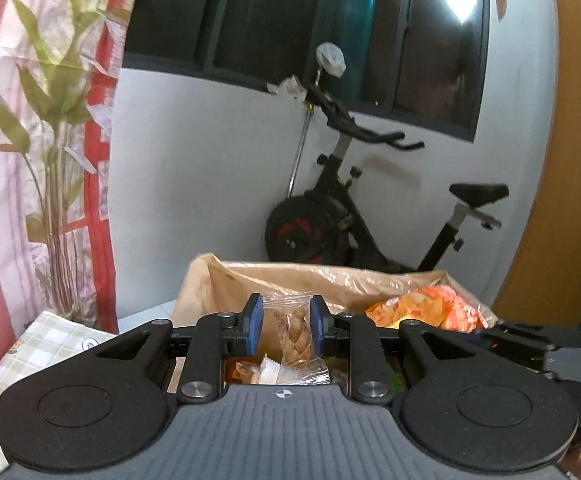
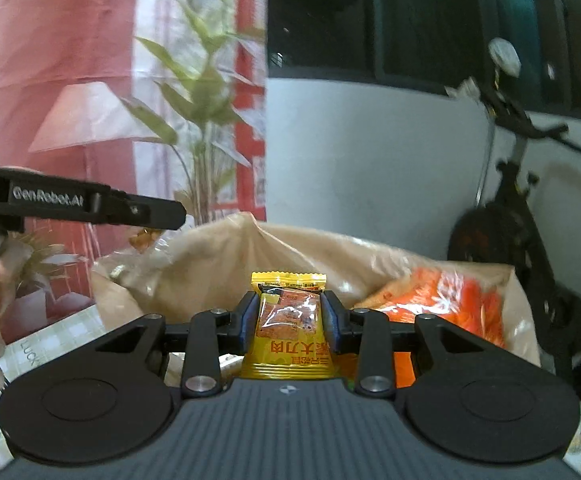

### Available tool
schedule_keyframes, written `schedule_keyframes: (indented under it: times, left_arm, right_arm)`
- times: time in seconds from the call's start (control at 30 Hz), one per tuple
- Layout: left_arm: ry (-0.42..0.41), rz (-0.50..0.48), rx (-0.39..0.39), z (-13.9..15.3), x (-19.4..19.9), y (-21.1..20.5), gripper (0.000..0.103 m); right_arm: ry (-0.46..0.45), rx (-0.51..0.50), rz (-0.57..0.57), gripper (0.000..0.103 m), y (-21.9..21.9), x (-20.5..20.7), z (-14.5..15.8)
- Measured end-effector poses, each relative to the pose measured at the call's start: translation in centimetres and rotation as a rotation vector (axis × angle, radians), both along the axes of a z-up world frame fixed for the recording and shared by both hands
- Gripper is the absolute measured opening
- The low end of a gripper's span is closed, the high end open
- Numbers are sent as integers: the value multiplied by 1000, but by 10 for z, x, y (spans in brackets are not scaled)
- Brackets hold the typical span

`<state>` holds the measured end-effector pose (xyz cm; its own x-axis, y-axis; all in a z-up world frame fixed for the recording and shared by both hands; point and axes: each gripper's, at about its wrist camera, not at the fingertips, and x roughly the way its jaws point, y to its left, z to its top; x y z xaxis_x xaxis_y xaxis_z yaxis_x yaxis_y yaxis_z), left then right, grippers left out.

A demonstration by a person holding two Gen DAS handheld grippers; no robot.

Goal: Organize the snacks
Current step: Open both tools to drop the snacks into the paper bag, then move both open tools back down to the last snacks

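My left gripper (image 1: pixel 286 326) is shut on a clear packet with a brown twisted pastry (image 1: pixel 293 336), its blue pads pressing both sides. It hangs in front of a box lined with a tan plastic bag (image 1: pixel 274 280); orange snack packets (image 1: pixel 430 308) lie inside at the right. My right gripper (image 2: pixel 289 316) is shut on a yellow snack packet (image 2: pixel 288 336) with red print, held above the same lined box (image 2: pixel 298 252), which holds orange packets (image 2: pixel 450 304). The left gripper's black arm (image 2: pixel 90 204) crosses the right wrist view at the left, with its clear packet (image 2: pixel 146 240) under its tip.
A black exercise bike (image 1: pixel 370 216) stands against the white wall behind the box. A red and pink curtain with a leaf print (image 1: pixel 42 140) hangs at the left. A checked cloth (image 1: pixel 42 344) covers the surface at the lower left. A wooden panel (image 1: pixel 570 160) rises at the right.
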<state>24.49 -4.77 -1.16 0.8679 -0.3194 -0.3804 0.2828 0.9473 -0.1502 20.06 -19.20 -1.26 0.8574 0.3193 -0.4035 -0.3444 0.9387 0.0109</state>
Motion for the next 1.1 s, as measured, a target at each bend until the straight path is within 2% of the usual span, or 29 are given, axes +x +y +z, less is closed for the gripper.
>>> schedule_keyframes:
  times: [0.03,0.13,0.17,0.2,0.3,0.47,0.67,0.93,1.1]
  left_arm:
    - [13,-10,-1,-3,3,-1,29]
    - [24,-11,-7,-8,3,6,53]
    - [17,-2,-11,-8,0,9,54]
    - [16,1,-15,-8,-2,10,54]
    - [15,-10,-17,-4,-12,16,55]
    - [-22,-1,13,3,-36,28,64]
    - [-26,25,9,0,-69,54,64]
    - [25,94,2,-27,-106,93,64]
    - [116,138,-13,-60,-114,110,64]
  right_arm:
    - [-2,1,-10,37,-2,-2,0]
    - [-16,5,-16,50,-6,-8,3]
    - [-21,7,-19,57,-8,-11,4]
    - [-30,7,-29,61,-10,-15,7]
    - [-53,32,-37,61,-15,-28,14]
    - [-82,56,-32,62,-15,-53,21]
    - [-104,67,-8,63,-5,-85,17]
    - [-76,100,31,63,16,-114,-7]
    - [-21,109,48,63,29,-119,-28]
